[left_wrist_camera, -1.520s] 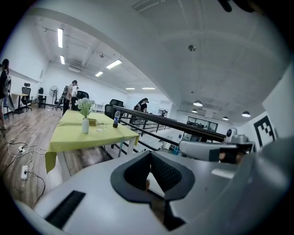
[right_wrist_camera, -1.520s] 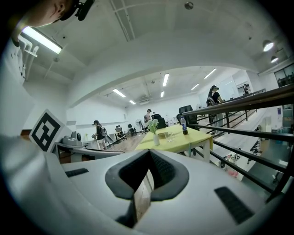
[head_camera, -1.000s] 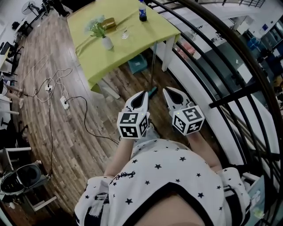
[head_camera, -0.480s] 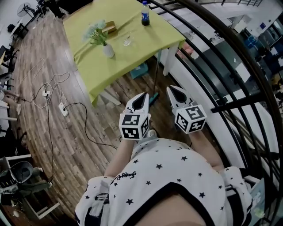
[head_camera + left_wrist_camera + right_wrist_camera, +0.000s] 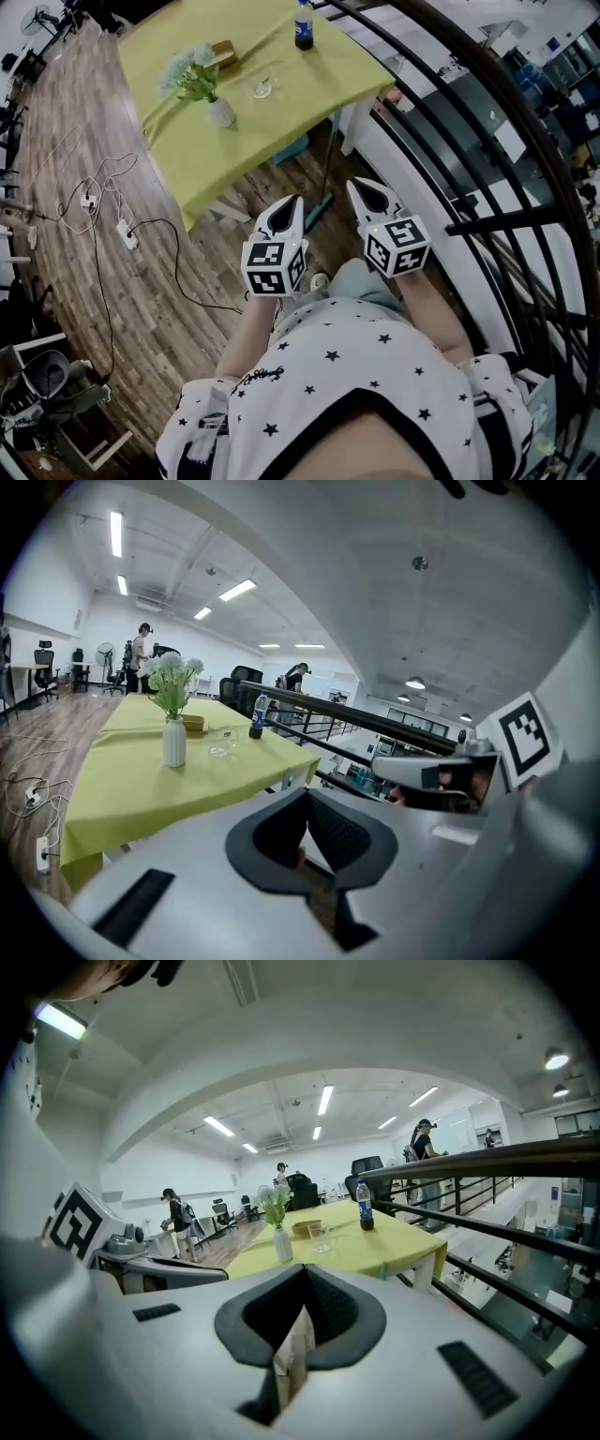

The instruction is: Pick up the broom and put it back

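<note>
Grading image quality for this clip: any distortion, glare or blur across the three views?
Head view: strong fisheye bows the railing; floor at left dim, nothing blurred. Left gripper view: black circular vignette, ceiling lights blown out. Right gripper view: same vignette, table sharp.

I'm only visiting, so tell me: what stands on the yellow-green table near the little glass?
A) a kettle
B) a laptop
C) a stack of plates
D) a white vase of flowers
D: in the head view a white vase holding pale flowers stands on the table close to the glass.
</note>
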`<state>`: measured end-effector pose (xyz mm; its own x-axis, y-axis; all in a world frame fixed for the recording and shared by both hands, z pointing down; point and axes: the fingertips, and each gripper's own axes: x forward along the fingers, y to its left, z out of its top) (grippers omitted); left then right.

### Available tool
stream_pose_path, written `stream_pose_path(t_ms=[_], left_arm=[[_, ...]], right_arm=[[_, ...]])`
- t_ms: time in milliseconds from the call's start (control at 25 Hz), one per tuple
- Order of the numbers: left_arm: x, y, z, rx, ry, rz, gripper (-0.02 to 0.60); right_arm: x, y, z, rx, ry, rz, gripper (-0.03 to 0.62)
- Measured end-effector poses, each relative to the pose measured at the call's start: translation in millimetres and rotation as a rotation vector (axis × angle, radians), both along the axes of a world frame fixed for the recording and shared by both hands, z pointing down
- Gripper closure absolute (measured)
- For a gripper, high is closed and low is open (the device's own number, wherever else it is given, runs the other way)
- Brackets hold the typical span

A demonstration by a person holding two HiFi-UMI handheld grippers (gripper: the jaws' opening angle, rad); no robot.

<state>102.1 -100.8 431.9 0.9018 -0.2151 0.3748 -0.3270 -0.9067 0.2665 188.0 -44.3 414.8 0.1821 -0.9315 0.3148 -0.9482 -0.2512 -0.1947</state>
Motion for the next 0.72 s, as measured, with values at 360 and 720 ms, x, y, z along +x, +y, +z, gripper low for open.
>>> stream_pose_path(t_ms=[360, 720], left_arm=[[28.2, -24.6, 16.5, -0.004, -0.03, -0.047, 0.569], [73.3, -42.8, 38.9, -0.031, -0.06, -0.082, 0.569]], right_arm=[[38.4, -29.0, 21.6, 0.007, -0.045, -0.041, 0.6], [96.0, -65.1, 44.8, -0.011, -0.024, -0.081, 0.6]])
